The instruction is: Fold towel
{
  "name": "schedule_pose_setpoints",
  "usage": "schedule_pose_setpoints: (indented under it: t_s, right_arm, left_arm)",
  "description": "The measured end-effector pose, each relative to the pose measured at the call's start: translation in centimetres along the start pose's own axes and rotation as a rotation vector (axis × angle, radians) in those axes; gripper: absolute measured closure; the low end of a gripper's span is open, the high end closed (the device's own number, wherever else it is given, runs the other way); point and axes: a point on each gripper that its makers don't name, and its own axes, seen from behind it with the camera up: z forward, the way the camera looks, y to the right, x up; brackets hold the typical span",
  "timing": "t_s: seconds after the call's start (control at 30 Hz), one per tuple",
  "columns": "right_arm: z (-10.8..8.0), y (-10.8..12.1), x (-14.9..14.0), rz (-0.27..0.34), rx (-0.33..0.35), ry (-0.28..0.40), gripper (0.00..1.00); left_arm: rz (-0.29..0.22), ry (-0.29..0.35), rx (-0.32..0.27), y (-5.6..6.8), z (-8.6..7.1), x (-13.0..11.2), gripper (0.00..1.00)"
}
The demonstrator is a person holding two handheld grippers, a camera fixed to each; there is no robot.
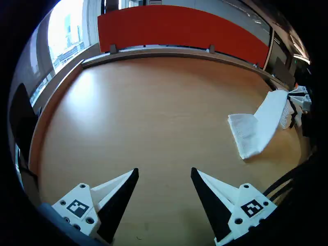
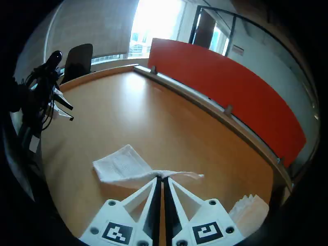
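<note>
Both views are lit by daylight admitted through the tall glass windows [image 2: 158, 24], which are overexposed to near white, and a pale sheen of glare is thrown across the smooth light-brown wooden tabletop [image 1: 88, 88] nearest them. A soft shadow is cast beside the white cloth towel [image 1: 256, 127] (a thin dark edge along its near side), and little blur is seen. Straight lines, such as the top of the long orange-red partition panel [image 2: 229, 86], are bent strongly by the fisheye lens toward the darkened edges.
</note>
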Motion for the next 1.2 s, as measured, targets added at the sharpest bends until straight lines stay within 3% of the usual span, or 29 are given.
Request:
schedule_pose_setpoints:
  t_s: [0.67, 1.2]
  right_arm:
    - [2.6, -3.2, 1.1, -0.030, 0.078, 0.014, 0.95]
    - [6.8, -9.8, 0.9, -0.038, 0.215, -0.015, 0.95]
  left_arm:
    - [0.000, 0.013, 0.001, -0.1, -0.4, 0.6, 0.05]
    - [-0.018, 0.017, 0.012, -1.3, -0.9, 0.4, 0.05]
